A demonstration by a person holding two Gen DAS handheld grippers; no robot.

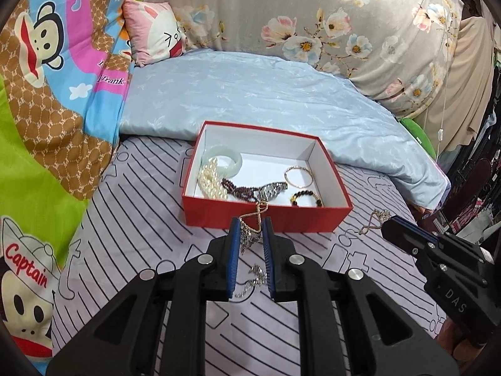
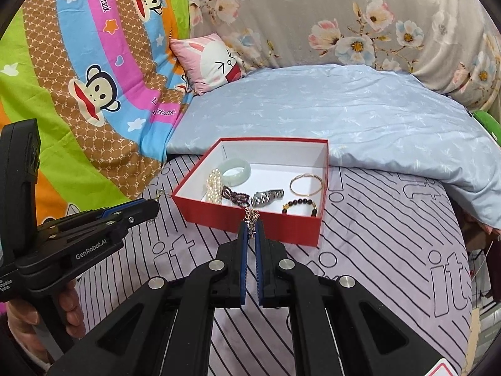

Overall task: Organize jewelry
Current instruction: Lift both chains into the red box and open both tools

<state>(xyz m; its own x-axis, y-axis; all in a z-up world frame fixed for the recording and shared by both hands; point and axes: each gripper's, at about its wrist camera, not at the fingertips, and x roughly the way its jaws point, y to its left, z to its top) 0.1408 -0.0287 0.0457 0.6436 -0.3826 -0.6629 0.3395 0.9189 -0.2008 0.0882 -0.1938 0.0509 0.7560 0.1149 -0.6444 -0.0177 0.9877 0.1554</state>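
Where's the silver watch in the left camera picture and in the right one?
Left wrist view: the silver watch lies in the red box, near its front wall, just above the left tool.
Right wrist view: the watch lies mid-box, near the front wall.
Shared landmark: the pale green bangle in the box's back left corner.

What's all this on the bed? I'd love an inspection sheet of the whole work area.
Surface: striped bedsheet.
Job's things: red box holding jade bangle, pearls, watch, gold bangle, two beaded bracelets.
Clutter: nothing seen.
Grippers: left gripper shut on a gold earring; right gripper shut on another earring.
Cables: thin white cord at the right edge.
Surroundings: blue quilt, floral bedding, cartoon blanket, pink pillow.
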